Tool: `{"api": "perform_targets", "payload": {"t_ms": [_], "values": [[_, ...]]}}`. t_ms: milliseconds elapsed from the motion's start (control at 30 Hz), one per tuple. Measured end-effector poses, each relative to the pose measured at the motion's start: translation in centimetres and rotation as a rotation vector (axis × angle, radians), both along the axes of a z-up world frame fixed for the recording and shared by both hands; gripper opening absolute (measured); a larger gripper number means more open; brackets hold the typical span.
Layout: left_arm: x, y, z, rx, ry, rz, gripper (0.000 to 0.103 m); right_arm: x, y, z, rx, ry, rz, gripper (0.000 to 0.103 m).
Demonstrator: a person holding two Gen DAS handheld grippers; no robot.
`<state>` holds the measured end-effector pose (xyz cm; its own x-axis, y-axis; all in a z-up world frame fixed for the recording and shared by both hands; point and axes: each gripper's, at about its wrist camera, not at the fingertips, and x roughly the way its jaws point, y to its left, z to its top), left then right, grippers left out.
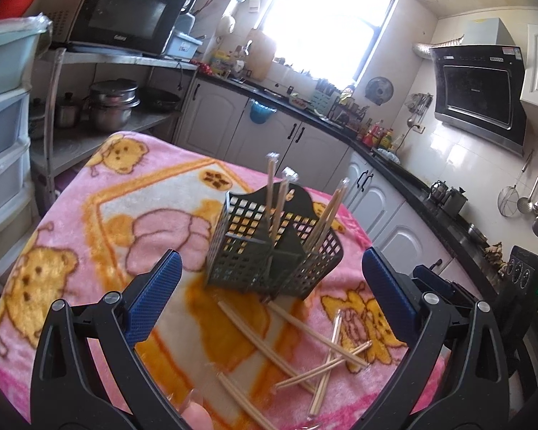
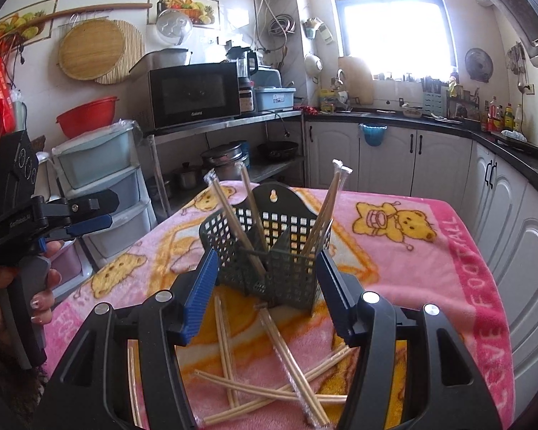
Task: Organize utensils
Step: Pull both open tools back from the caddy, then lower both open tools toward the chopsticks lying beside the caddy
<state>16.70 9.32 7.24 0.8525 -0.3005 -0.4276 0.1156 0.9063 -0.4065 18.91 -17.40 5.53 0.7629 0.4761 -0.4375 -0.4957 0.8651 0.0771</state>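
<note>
The left gripper (image 1: pixel 269 294) is hovering above the table with its blue-padded fingers (image 1: pixel 154 297) spread wide apart and gripping nothing. Just ahead of it, between the finger lines, a dark perforated utensil basket (image 1: pixel 269 251) is standing upright on a pink cartoon-bear blanket (image 1: pixel 71 236). The basket is split by inner walls into compartments. Wrapped chopstick pairs (image 1: pixel 279 200) are standing in its rear left section, leaning only slightly, and another pair (image 1: pixel 328 215) is slanting out of the right-hand section. Closer to the gripper, under and between its fingers, loose wrapped chopsticks (image 1: pixel 305 344) are lying crossed over one another on the blanket.

The right gripper (image 2: pixel 265 297) is also sitting with its fingers (image 2: pixel 201 294) parted, less widely than the left, with nothing between them. Its fingertips are flanking the near corner of the basket (image 2: pixel 269 251); whether they are touching it cannot be told. From here two pairs (image 2: pixel 233 215) are leaning left and back in the left compartment, and two more (image 2: pixel 326 208) are leaning right in the right one. The scattered chopsticks (image 2: pixel 287 362) are lying directly below this gripper. Off to its left, the left gripper (image 2: pixel 86 222) is showing in side view, held by a hand (image 2: pixel 3 294).
</note>
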Motion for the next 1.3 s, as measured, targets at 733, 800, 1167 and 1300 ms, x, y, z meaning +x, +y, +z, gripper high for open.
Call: {"api": "perform_targets", "payload": {"t_ms": [733,800,1167,1300], "values": [[-2.8,1.9,-7.3,-0.012,0.188,0.036,0.093,-3.1,3.0,-5.8,-0.123,0.097,0.091,0.055],[-3.1,1.9,-7.9,-0.020,0.202,0.038,0.093,-3.3,3.3,-6.2,-0.138,0.103,0.102,0.055],[-4.5,2.0,-11.2,-0.018,0.276,0.045,0.093,-4.5,5.4,-8.8,-0.242,0.131,0.180,0.055],[-4.8,2.2,-12.2,-0.019,0.302,0.048,0.093,-4.6,5.9,-9.8,-0.271,0.147,0.192,0.055]]}}
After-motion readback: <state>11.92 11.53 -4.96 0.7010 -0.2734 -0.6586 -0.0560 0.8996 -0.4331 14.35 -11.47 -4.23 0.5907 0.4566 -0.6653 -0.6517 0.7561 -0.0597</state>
